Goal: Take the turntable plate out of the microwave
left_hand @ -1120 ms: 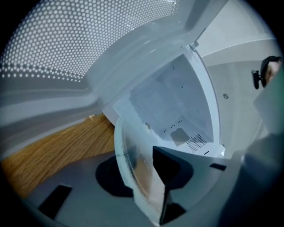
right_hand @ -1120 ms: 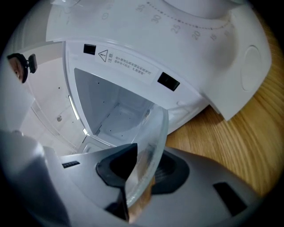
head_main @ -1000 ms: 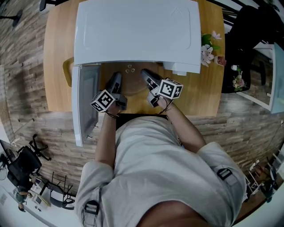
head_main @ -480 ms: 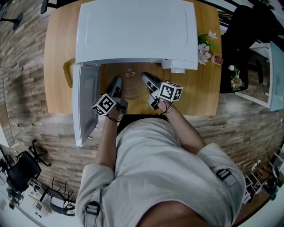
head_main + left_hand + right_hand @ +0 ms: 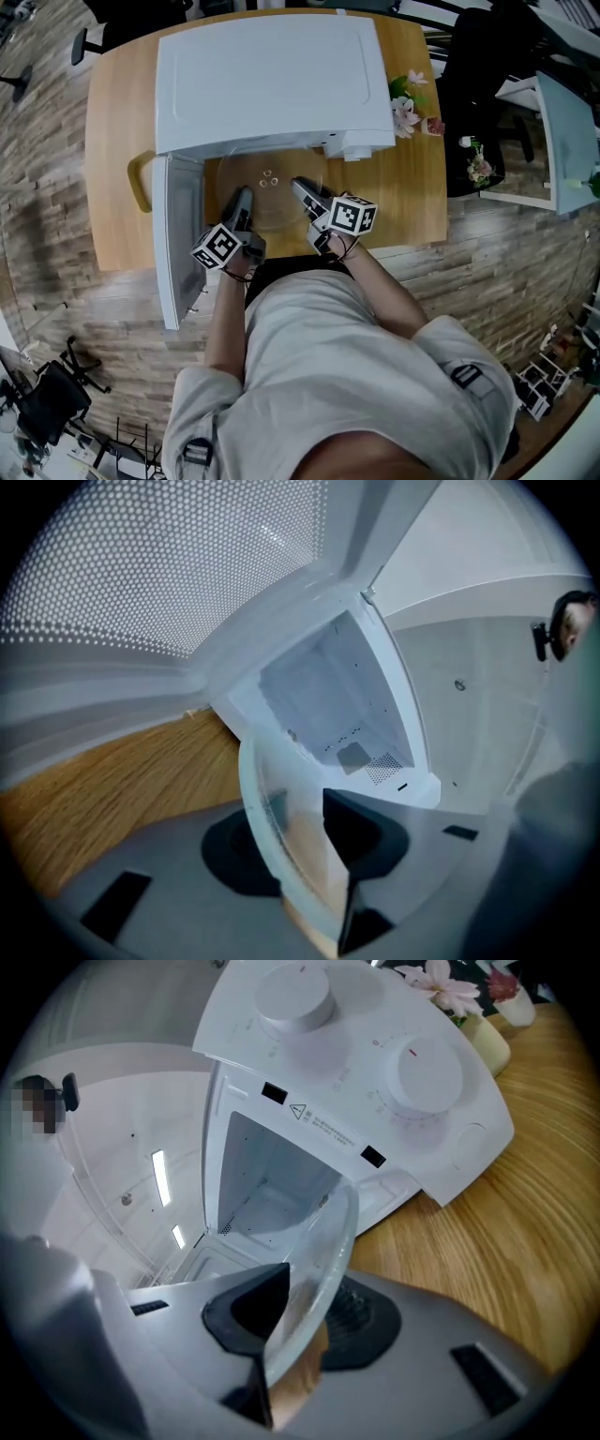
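Observation:
The clear glass turntable plate (image 5: pixel 272 197) hangs just outside the mouth of the white microwave (image 5: pixel 272 75), held between both grippers. My left gripper (image 5: pixel 242 201) is shut on the plate's left rim (image 5: pixel 272 808). The glass edge runs between the dark pads of the left gripper (image 5: pixel 302 841). My right gripper (image 5: pixel 302 189) is shut on the plate's right rim (image 5: pixel 323 1251), and the rim passes between the pads of the right gripper (image 5: pixel 298 1321). Behind the plate the microwave cavity (image 5: pixel 267 1180) stands open.
The microwave door (image 5: pixel 180 234) is swung open to the left, close beside my left gripper. The wooden table (image 5: pixel 117 122) carries a small vase of flowers (image 5: pixel 405 108) to the right of the microwave. A yellow handle-shaped object (image 5: pixel 139 178) lies left of the door.
Both grippers have drawn back from the microwave toward the person, carrying the plate further out of the cavity. The grip on both rims looks unchanged.

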`<state>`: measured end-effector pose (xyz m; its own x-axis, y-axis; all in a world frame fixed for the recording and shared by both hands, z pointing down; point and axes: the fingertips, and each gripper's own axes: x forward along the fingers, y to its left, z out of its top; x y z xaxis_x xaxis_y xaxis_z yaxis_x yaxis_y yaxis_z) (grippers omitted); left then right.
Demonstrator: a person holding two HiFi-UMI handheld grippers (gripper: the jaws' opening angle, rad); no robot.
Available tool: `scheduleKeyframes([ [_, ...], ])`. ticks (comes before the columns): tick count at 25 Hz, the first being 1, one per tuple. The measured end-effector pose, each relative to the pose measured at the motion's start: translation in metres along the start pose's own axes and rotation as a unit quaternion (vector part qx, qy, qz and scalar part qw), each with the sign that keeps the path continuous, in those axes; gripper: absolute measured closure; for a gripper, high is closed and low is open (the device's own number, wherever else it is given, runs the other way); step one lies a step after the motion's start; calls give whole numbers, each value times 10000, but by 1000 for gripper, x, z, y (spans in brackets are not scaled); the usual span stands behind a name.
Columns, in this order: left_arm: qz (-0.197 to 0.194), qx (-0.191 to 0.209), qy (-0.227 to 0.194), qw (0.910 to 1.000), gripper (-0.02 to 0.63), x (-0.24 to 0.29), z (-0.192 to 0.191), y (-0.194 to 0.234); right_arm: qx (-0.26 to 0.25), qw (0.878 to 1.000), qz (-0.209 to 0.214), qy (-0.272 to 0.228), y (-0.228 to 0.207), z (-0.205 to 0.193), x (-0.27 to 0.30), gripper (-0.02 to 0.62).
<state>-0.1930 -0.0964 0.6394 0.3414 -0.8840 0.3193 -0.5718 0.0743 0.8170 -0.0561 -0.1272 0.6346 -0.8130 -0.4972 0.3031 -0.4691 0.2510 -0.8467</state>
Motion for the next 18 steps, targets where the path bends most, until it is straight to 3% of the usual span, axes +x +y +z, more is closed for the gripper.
scheduleKeyframes([
  [18, -539, 93, 15, 9985, 460, -44, -10, -38, -327, 9983, -35, -490, 43, -17, -50, 491],
])
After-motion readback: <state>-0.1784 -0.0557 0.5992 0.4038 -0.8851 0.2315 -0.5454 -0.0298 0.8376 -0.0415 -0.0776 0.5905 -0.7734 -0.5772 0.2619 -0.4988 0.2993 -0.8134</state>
